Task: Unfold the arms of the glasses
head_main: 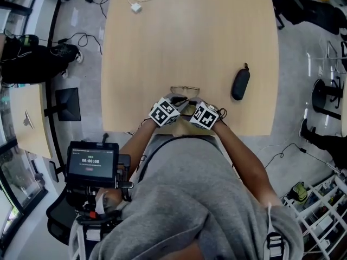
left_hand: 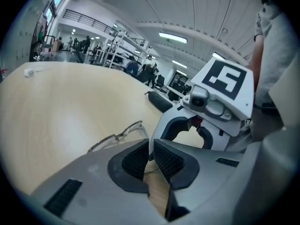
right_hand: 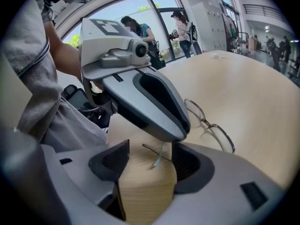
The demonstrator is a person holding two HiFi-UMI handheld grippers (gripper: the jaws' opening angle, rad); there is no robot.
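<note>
While thin wire-framed glasses lie at the near edge of the pale wooden table, left claw narrow, pinching their frame, right claw wide, arm tip loose between jaws.

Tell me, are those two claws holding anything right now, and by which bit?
The left gripper pinches the glasses by one thin side arm. The right gripper holds nothing: its jaws stand apart, with an arm tip lying between them.

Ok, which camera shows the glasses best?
The right gripper view: the glasses show both lenses, near and sharp, with one arm tip. The left gripper view catches only part of the frame; the head view shows them small and partly hidden.
</note>
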